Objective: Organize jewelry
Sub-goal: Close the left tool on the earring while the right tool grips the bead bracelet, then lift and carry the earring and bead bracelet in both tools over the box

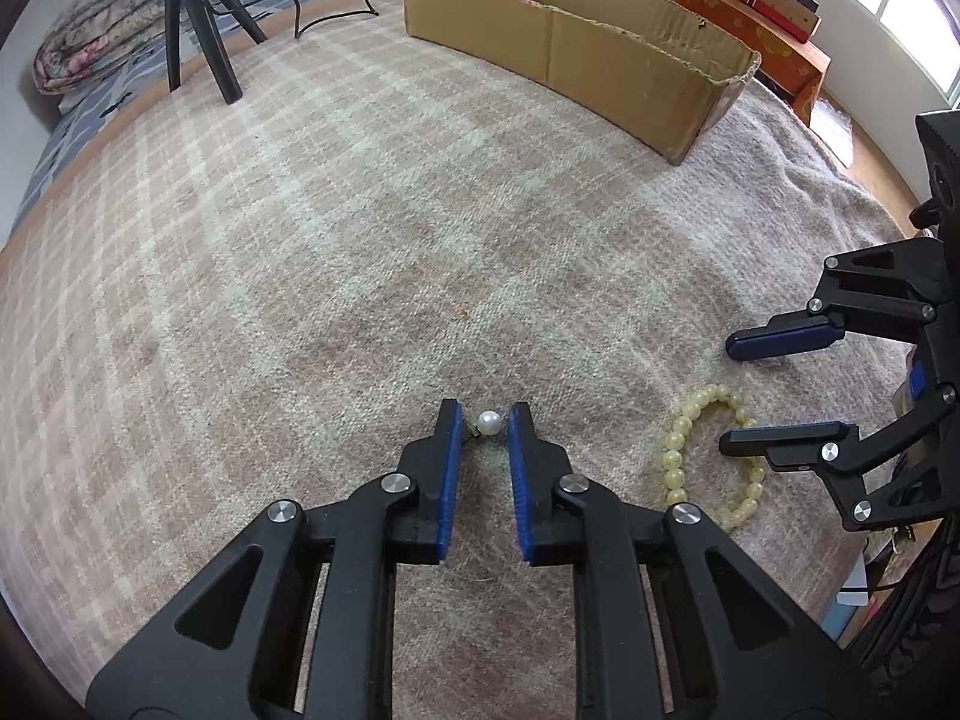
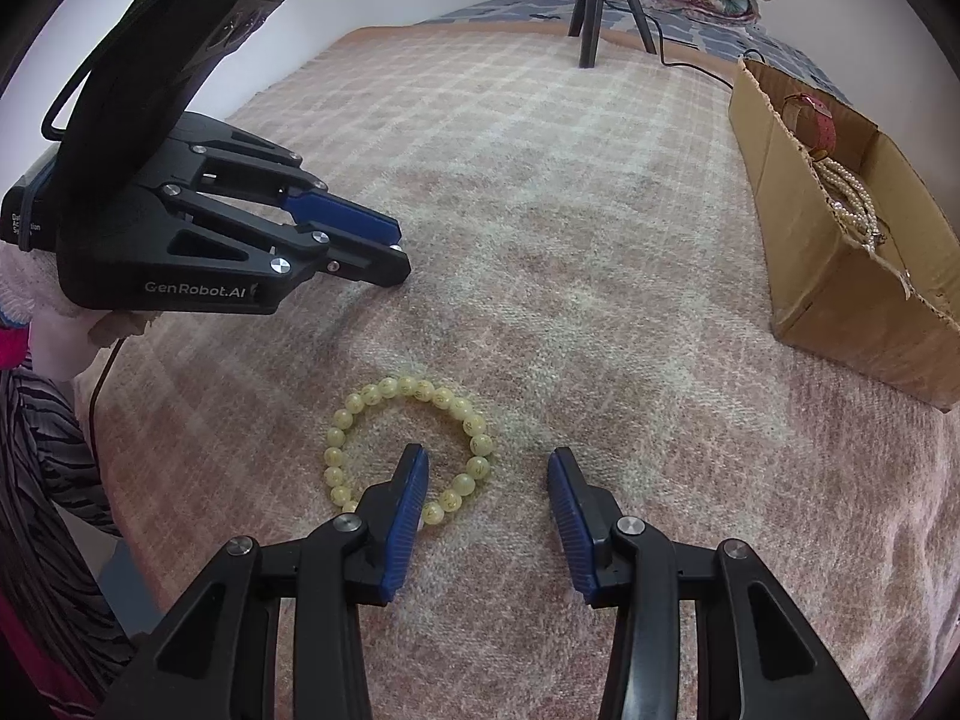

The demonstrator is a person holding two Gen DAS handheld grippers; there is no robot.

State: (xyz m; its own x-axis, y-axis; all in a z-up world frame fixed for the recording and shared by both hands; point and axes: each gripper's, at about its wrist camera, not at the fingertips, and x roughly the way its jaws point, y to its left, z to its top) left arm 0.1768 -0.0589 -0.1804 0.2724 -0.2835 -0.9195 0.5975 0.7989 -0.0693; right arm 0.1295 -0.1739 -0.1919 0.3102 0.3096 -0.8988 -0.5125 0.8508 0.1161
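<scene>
A small white pearl piece (image 1: 489, 422) lies on the checked blanket (image 1: 360, 228) between the tips of my left gripper (image 1: 485, 411). The jaws stand narrowly apart, and a sliver of blanket shows on each side of the pearl. To its right lies a yellow bead bracelet (image 1: 675, 456). My right gripper (image 2: 489, 451) is open over the bracelet (image 2: 384, 389), one finger inside the ring and the other outside, so the ring's right side lies between them. In the right wrist view, the left gripper (image 2: 403, 253) points down at the blanket and hides the pearl.
An open cardboard box (image 2: 798, 228) stands at the far right, holding a pink strap (image 2: 819, 120) and a pearl necklace (image 2: 852, 198). A black tripod (image 1: 198, 30) and its cable (image 1: 336, 12) stand at the blanket's far edge. The bed's edge drops off beyond the right gripper (image 1: 726, 393).
</scene>
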